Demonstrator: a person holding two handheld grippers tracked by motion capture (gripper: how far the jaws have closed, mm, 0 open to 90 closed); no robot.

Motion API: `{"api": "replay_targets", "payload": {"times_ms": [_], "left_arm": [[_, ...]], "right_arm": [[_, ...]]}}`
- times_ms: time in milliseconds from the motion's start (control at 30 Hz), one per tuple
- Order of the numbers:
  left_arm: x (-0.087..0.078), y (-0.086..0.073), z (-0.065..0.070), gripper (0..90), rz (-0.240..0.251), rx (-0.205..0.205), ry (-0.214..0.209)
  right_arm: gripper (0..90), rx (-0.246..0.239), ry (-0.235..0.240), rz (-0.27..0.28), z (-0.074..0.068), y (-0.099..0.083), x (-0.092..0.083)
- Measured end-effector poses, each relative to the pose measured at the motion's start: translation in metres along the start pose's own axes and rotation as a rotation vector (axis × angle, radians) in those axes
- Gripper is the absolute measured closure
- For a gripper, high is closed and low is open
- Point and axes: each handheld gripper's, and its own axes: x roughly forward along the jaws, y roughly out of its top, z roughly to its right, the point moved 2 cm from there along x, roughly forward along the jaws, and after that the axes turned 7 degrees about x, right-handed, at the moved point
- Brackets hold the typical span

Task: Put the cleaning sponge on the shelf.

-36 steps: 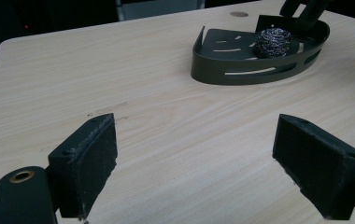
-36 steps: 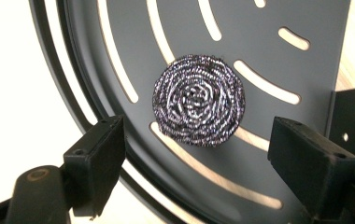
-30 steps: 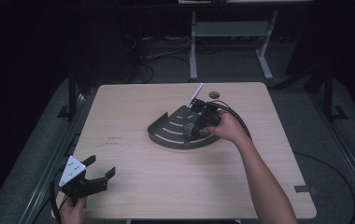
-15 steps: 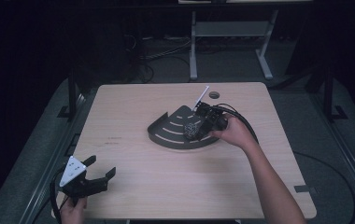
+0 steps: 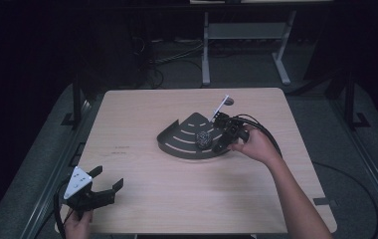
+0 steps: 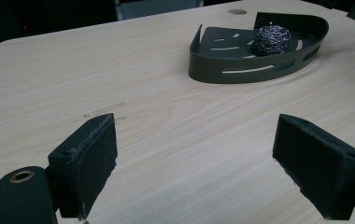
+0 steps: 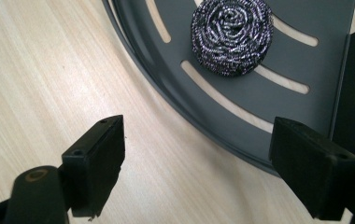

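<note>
Your right hand-held gripper (image 5: 216,141) sits at the right edge of the dark quarter-round tray (image 5: 177,144) near the centre of the high view, and its jaws stand wide apart with nothing between them. In the right gripper view the steel wool scourer (image 7: 232,36) lies at the top centre of the frame, straight ahead of the jaws and a little toward the right-hand one, resting on the tray's slotted floor (image 7: 306,70). The tray's curved rim crosses between the jaws and the scourer, so any reach for it likely has to clear that rim first. The scourer is round, so it has no long axis to line up with. Your left hand-held gripper (image 5: 108,189) is at the lower left of the high view, jaws also spread and empty, well apart from the tray; in its own view the scourer (image 6: 271,39) shows far off at the upper right. Whether the right jaw tips touch the tabletop (image 5: 142,114) is hard to judge from here. The right hand is clearly the nearer.
</note>
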Motion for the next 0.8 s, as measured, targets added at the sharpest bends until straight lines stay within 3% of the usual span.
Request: {"api": "replay_targets", "payload": {"times_ms": [800], "left_arm": [[0.002, 0.001, 0.002, 13.3, -0.003, 0.008, -0.007]], "right_arm": [[17.5, -0.001, 0.017, 0.004, -0.006, -0.032, 0.004]]}}
